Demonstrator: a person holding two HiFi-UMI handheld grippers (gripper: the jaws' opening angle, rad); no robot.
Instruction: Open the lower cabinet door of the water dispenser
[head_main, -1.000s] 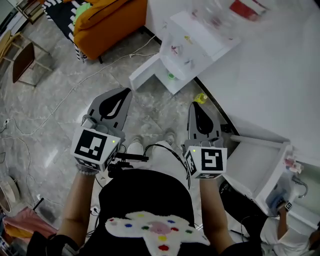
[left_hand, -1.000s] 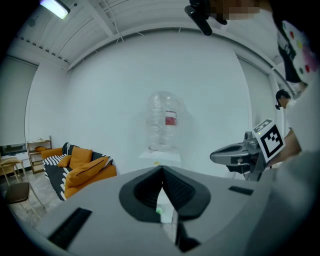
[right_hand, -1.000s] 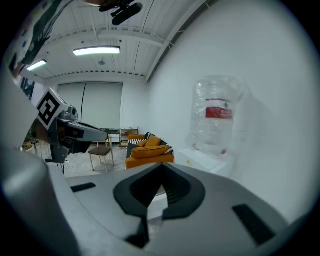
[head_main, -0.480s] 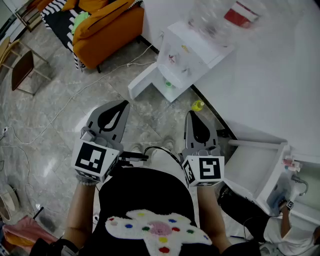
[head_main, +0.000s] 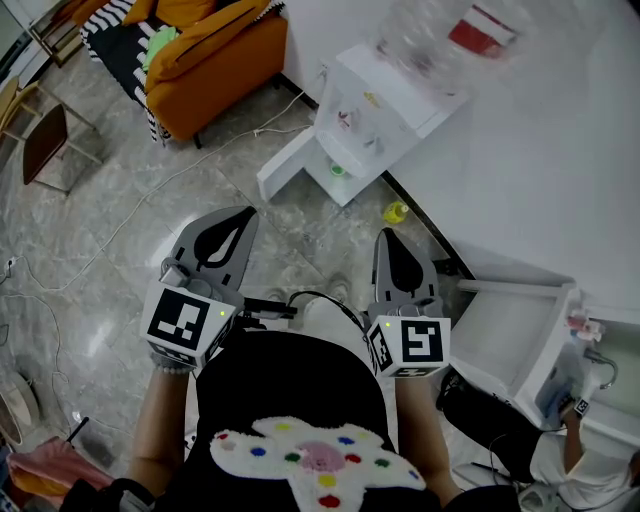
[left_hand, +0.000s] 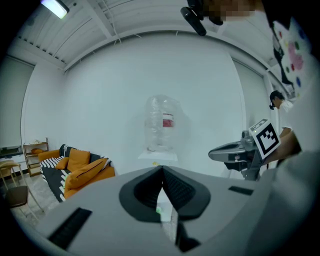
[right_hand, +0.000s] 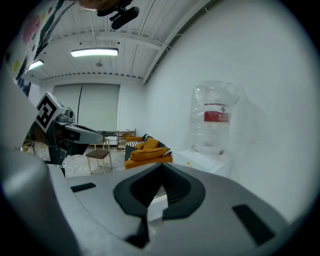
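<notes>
Orange sofa (head_main: 215, 55) up top, parked on the grey marble floor (head_main: 120, 270). A black-and-white striped throw (head_main: 112, 28) is draped over the sofa's left end. Left of the sofa and well apart stands a brown chair (head_main: 45, 130). A white cable (head_main: 150, 198) trails across the floor below the sofa. Lower right of the sofa, well apart, a small yellow object (head_main: 397, 212) lies on the floor.

Black shirt (head_main: 290, 385); grey claws (head_main: 244, 213) (head_main: 386, 236) carry black-and-white marker cubes (head_main: 186, 326) (head_main: 410, 345).
</notes>
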